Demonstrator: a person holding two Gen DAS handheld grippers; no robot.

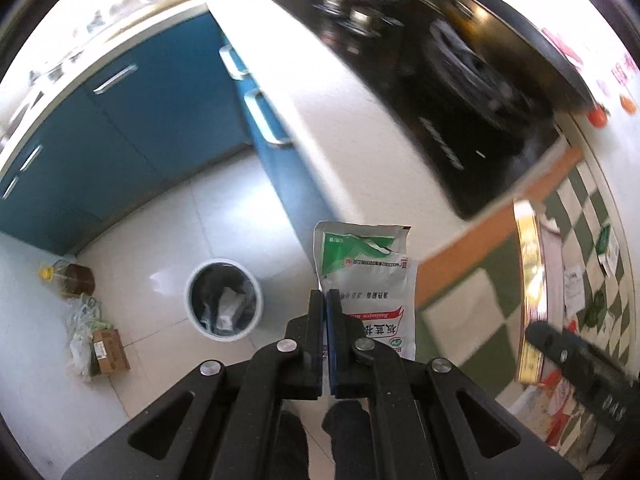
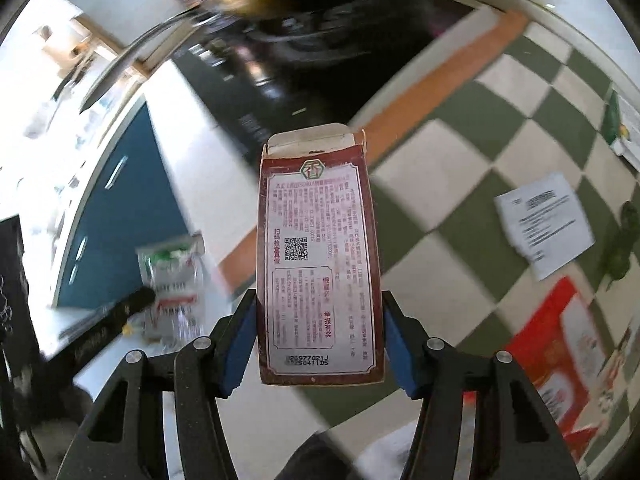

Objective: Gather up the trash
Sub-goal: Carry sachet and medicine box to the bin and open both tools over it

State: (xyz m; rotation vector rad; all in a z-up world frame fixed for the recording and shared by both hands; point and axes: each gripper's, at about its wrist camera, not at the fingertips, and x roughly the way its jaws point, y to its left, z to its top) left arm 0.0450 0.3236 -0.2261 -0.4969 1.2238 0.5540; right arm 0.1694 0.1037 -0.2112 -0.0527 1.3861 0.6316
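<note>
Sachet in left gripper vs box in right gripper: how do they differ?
The sachet is a flat, crinkled green-and-white pouch, torn open on top; the box is a rigid dark-red carton with its flap open. The left gripper pinches the sachet fully shut; the right gripper spans the box's width. Both are held upright.

The trash bin point(image 1: 224, 299) stands on the floor point(image 1: 168, 240), left of the counter point(image 1: 340, 128) — a stove point(image 1: 440, 80) on it. Bottle point(image 1: 68, 278) and cardboard box point(image 1: 110, 350) lie further left, by the wall.
</note>
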